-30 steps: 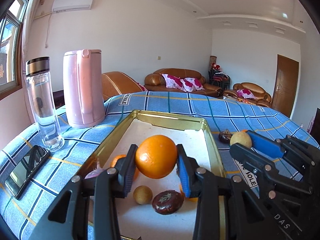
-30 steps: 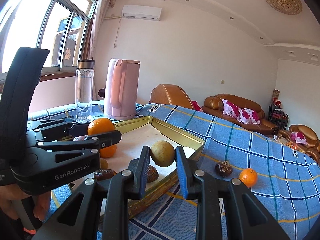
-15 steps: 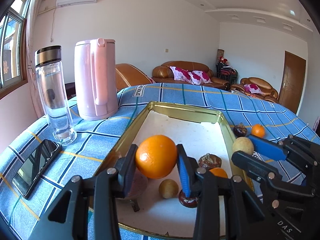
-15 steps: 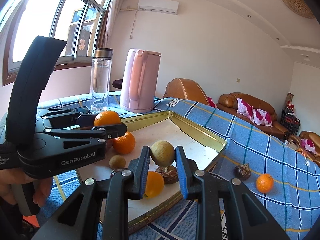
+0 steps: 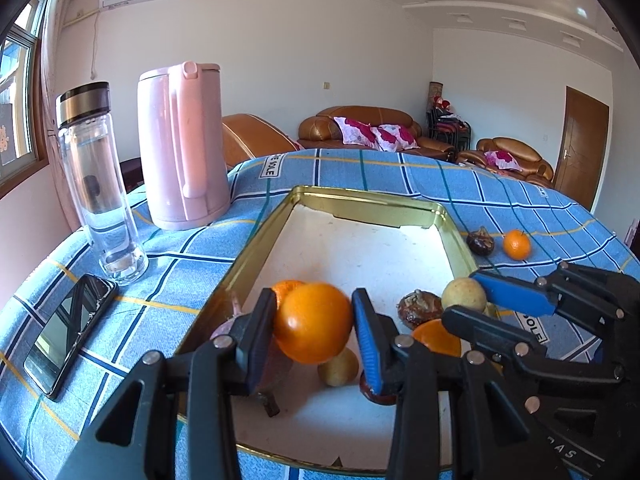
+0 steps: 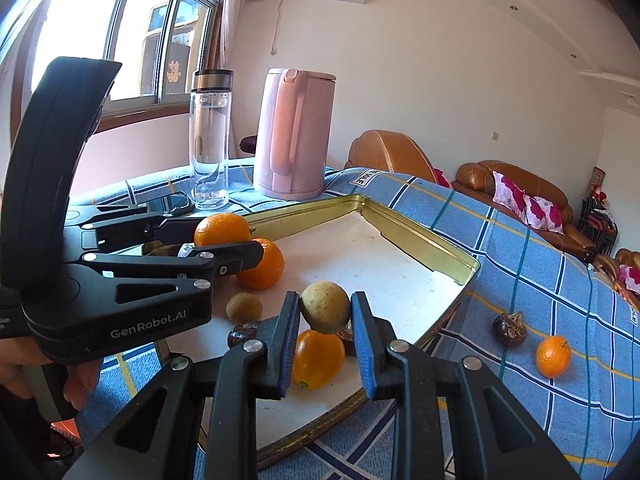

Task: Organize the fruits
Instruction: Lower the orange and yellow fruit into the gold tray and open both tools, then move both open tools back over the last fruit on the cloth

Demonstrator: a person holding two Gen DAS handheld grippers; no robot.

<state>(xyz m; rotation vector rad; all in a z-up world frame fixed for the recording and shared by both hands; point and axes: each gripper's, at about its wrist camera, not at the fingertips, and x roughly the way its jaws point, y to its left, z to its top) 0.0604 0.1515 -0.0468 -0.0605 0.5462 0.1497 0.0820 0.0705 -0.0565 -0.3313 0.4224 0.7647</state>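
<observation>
While two fruits (image 6: 510,329) lie outside, seven crowd the tray (image 5: 256,240).

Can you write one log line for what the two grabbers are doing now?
left gripper: holds orange | right gripper: holds yellow-green fruit | both over gold tray

Blue checked tablecloth (image 5: 360,168), gold tray (image 5: 372,200), pink kettle (image 5: 182,144), glass bottle (image 5: 98,180), phone (image 5: 66,328), small orange (image 5: 517,244), dark fruit (image 5: 480,241)

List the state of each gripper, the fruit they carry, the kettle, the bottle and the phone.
Left gripper: shut on the orange.
Right gripper: shut on the yellow-green fruit.
Pink kettle: upright, lid closed.
Glass bottle: upright, capped.
Phone: flat, screen dark.
Gold tray: holding loose fruit.
</observation>
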